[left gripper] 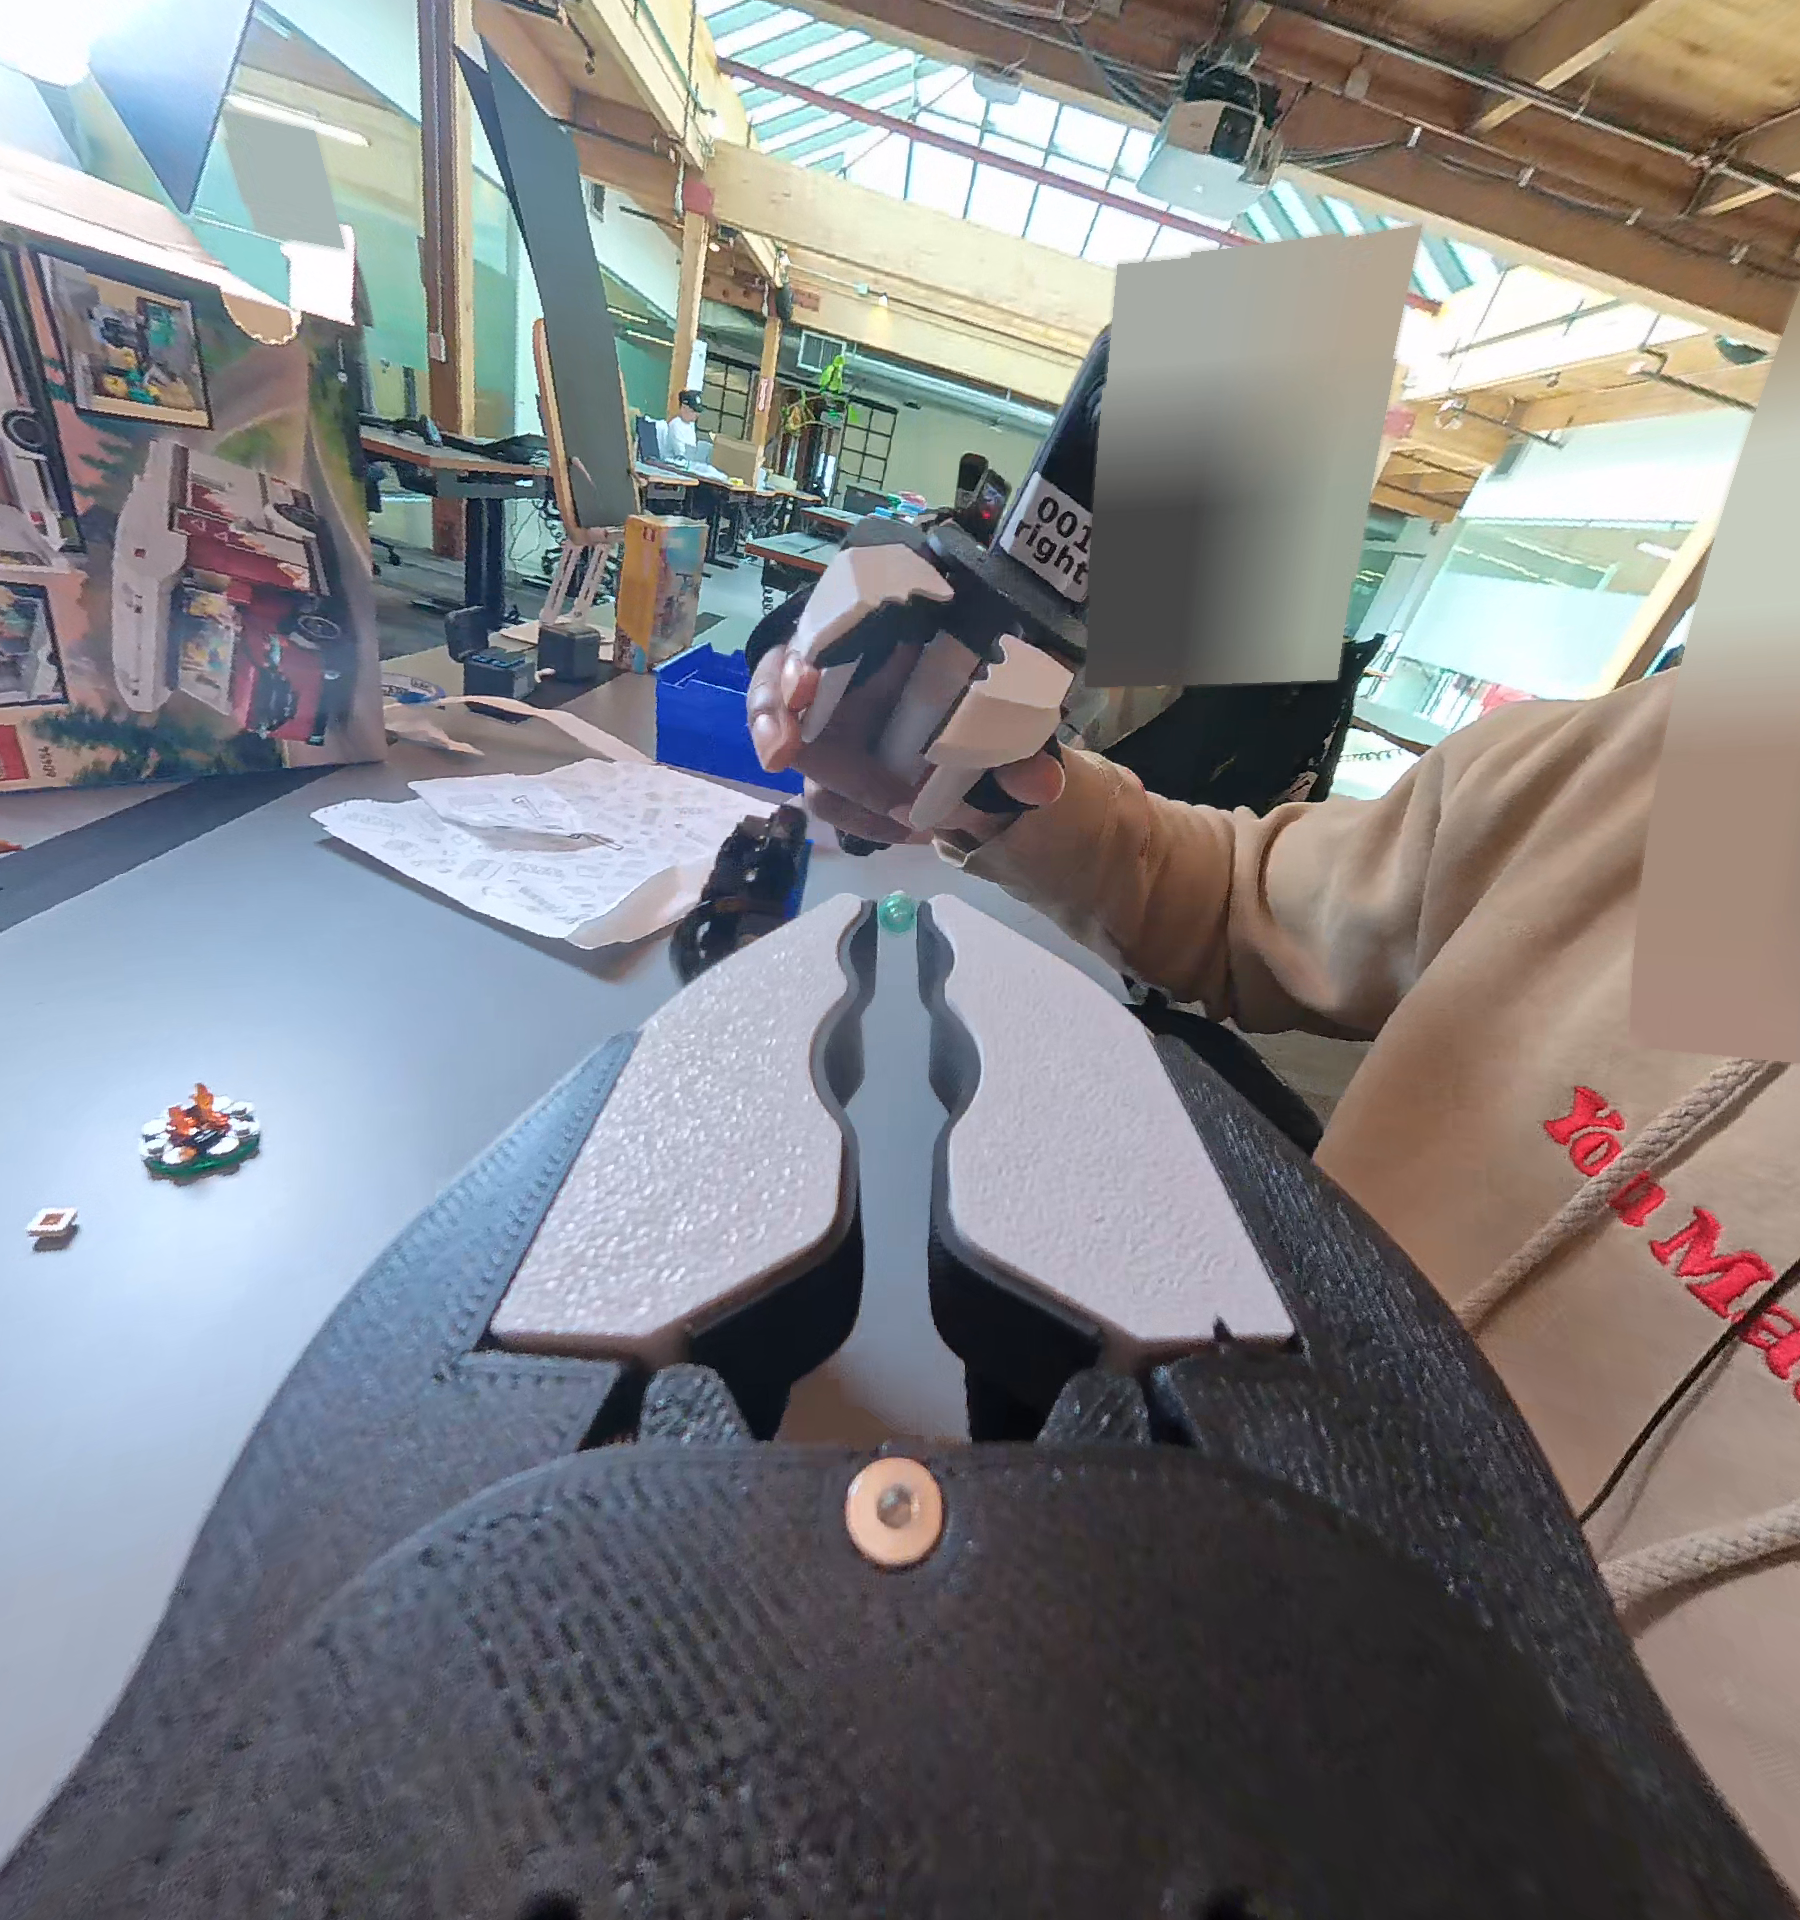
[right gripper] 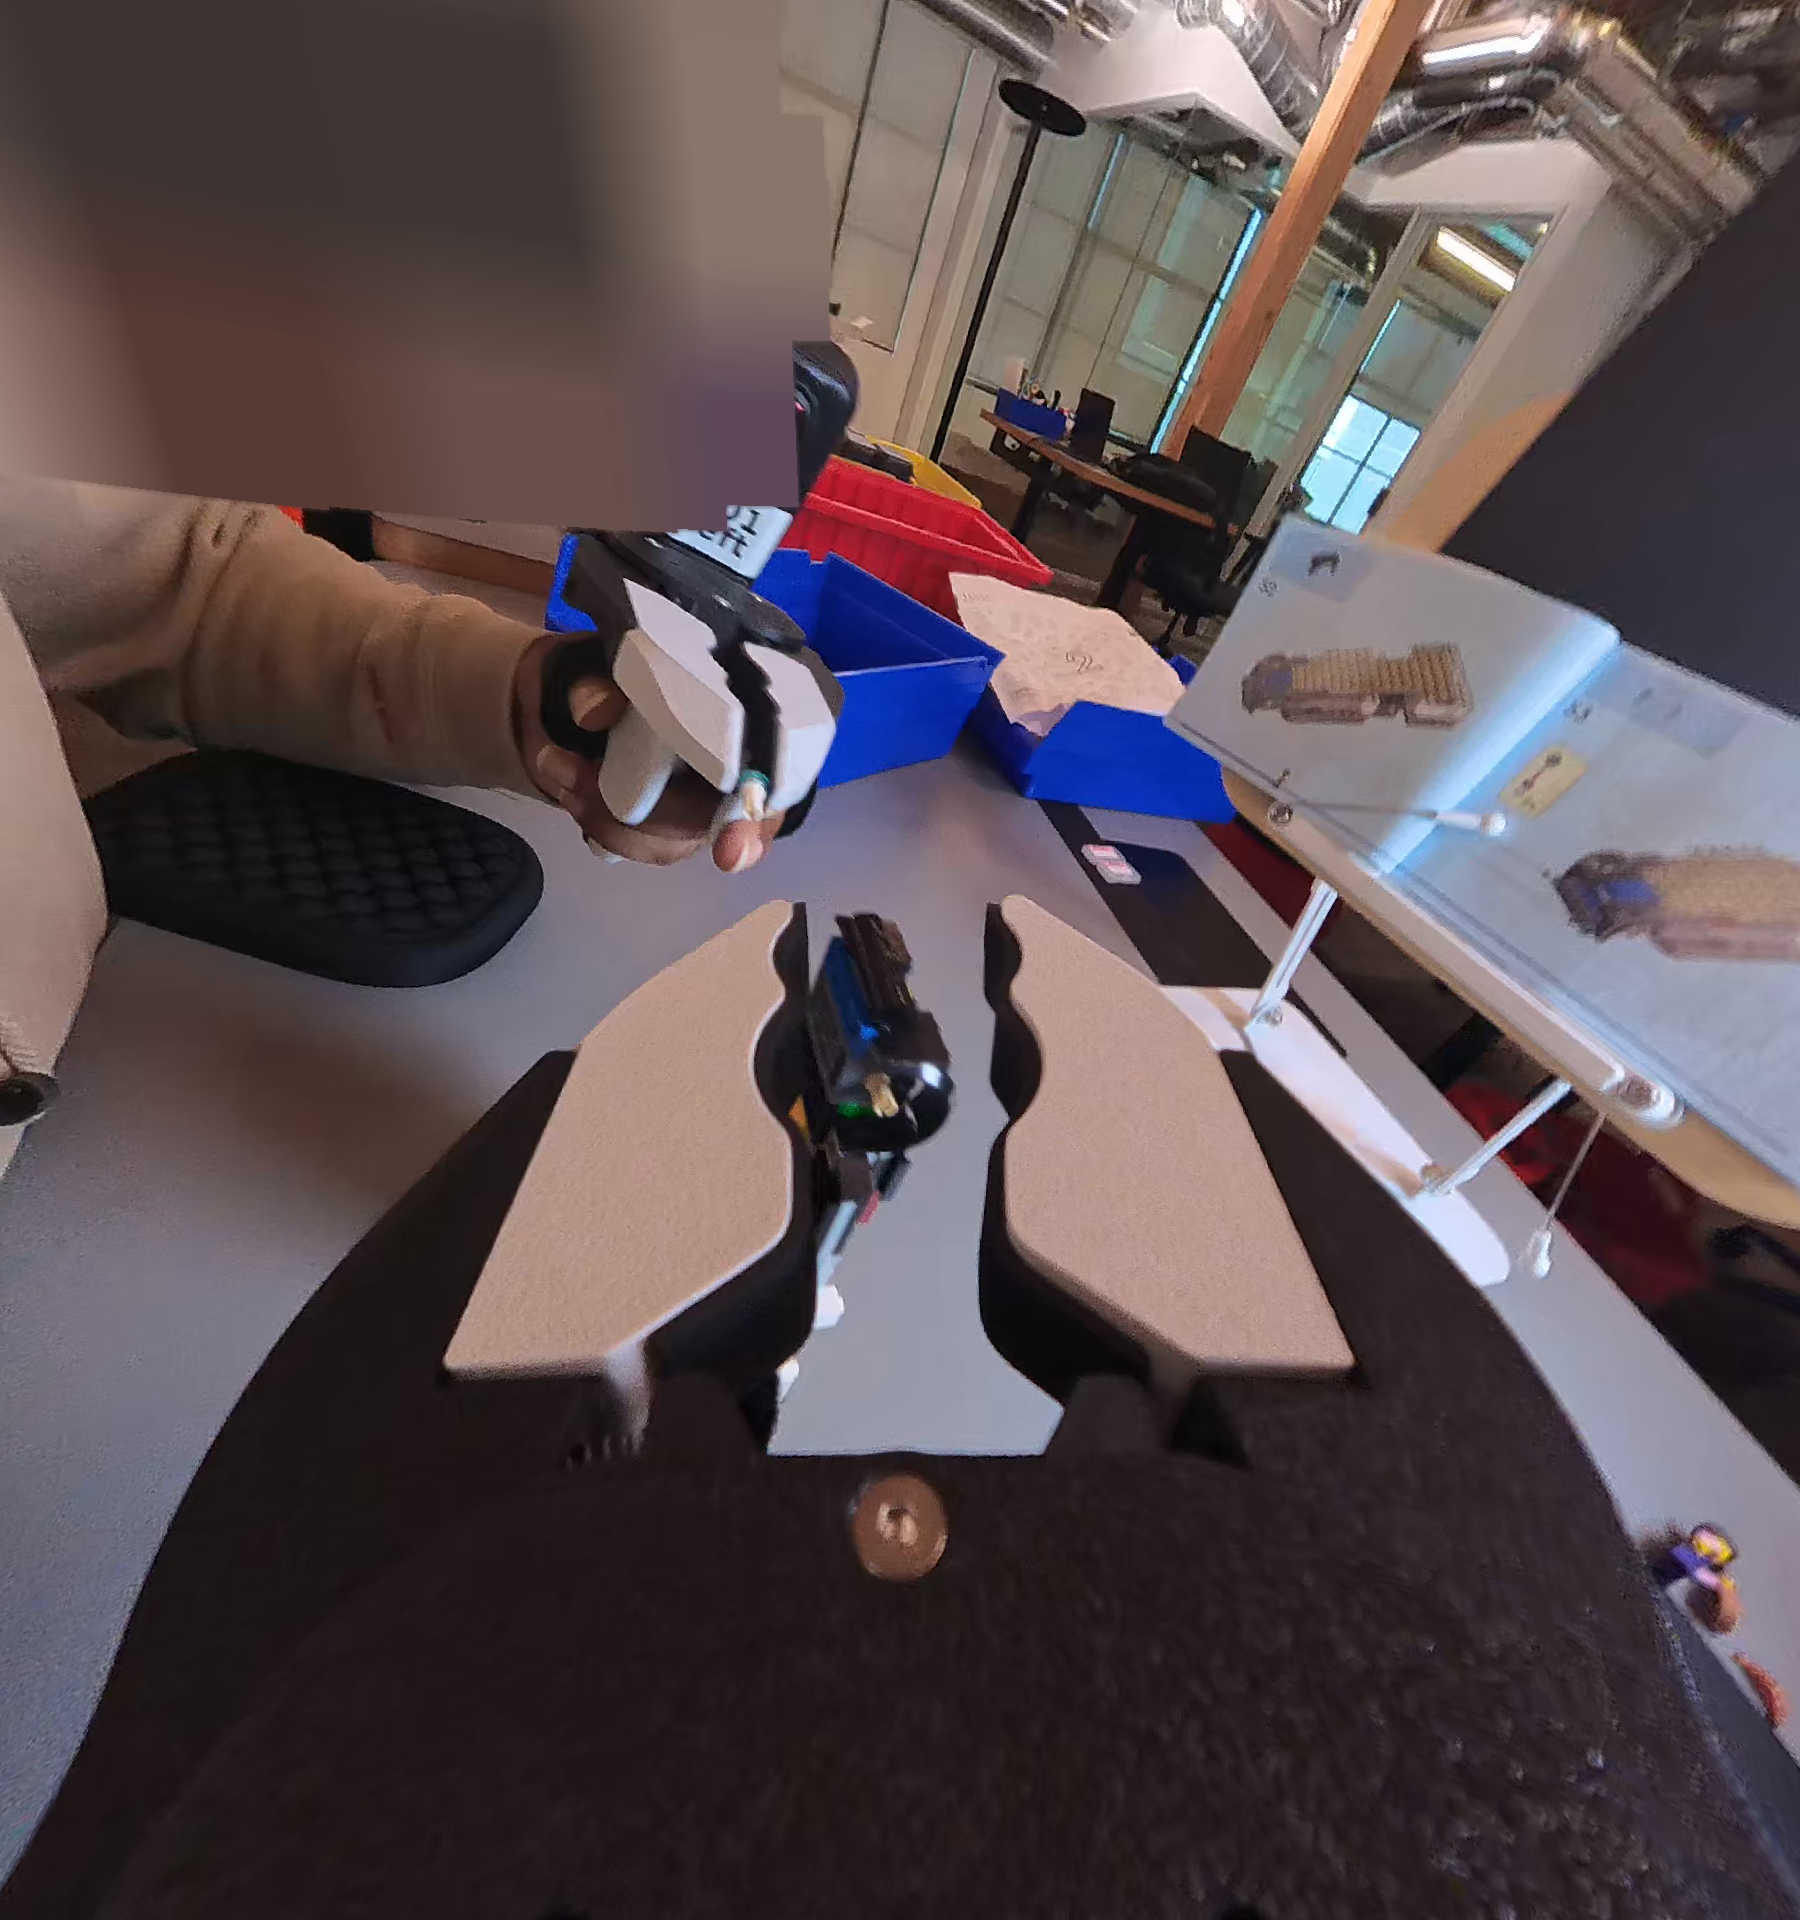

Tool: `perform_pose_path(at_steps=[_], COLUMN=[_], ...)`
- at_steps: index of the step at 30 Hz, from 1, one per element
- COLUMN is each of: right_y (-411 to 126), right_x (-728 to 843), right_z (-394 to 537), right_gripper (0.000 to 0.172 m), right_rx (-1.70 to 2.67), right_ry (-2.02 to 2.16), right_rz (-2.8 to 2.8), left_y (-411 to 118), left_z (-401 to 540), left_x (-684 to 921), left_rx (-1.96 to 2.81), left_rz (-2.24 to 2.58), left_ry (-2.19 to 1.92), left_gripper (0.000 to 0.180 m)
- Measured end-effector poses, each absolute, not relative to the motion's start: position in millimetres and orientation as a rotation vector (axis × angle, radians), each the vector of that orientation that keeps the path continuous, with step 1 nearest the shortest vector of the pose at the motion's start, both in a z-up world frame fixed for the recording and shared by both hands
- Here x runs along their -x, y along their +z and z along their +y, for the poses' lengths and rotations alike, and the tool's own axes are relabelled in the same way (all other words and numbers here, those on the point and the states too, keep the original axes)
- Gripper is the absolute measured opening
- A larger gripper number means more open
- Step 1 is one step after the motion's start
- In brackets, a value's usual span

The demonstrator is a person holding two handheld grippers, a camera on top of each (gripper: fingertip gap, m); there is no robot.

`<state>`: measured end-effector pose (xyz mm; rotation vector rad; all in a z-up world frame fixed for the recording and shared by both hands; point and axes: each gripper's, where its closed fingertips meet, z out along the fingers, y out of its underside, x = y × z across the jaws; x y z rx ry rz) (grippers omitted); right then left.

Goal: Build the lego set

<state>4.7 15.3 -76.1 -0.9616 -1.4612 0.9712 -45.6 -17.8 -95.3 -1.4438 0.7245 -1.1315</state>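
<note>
My left gripper (left gripper: 897, 925) is shut on a small teal round piece (left gripper: 896, 912) pinched at its fingertips. The right wrist view shows this gripper (right gripper: 761, 805) in the air with the teal and cream piece (right gripper: 751, 790) between its tips. My right gripper (right gripper: 896, 925) is open. A black and blue brick assembly (right gripper: 865, 1039) lies between its fingers, close to the left finger (right gripper: 667, 1091), with a gap to the right finger (right gripper: 1135, 1122). In the left wrist view the right gripper (left gripper: 880, 764) hovers above this assembly (left gripper: 745, 883), which rests on the grey table (left gripper: 252, 1039).
A printed paper bag (left gripper: 543, 842) and a toy box (left gripper: 148, 520) lie at the far left. Blue bins (right gripper: 896, 665) and a red bin (right gripper: 906, 520) stand behind. An instruction booklet on a stand (right gripper: 1498, 779) is at the right. A small campfire build (left gripper: 198, 1130) and a tile (left gripper: 52, 1222) sit nearby. Across from one pair of fingers to the other is roughly 7 cm.
</note>
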Motion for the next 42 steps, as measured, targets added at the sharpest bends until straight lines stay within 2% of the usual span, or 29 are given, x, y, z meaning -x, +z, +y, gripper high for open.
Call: perform_pose_path(at_steps=[12, 42], right_y=[-96, -114], right_x=[34, 32], right_z=[-40, -44], right_gripper=[0.018, 0.014], right_rx=[0.847, 0.893], right_ry=[0.909, 0.932], right_rz=[-1.616, -1.74], left_y=[-93, -111], left_z=[-39, -44], left_x=[19, 18], left_rx=[1.427, 1.488], left_rz=[0.745, 0.817], left_ry=[-1.279, -1.287], left_gripper=[0.006, 0.006])
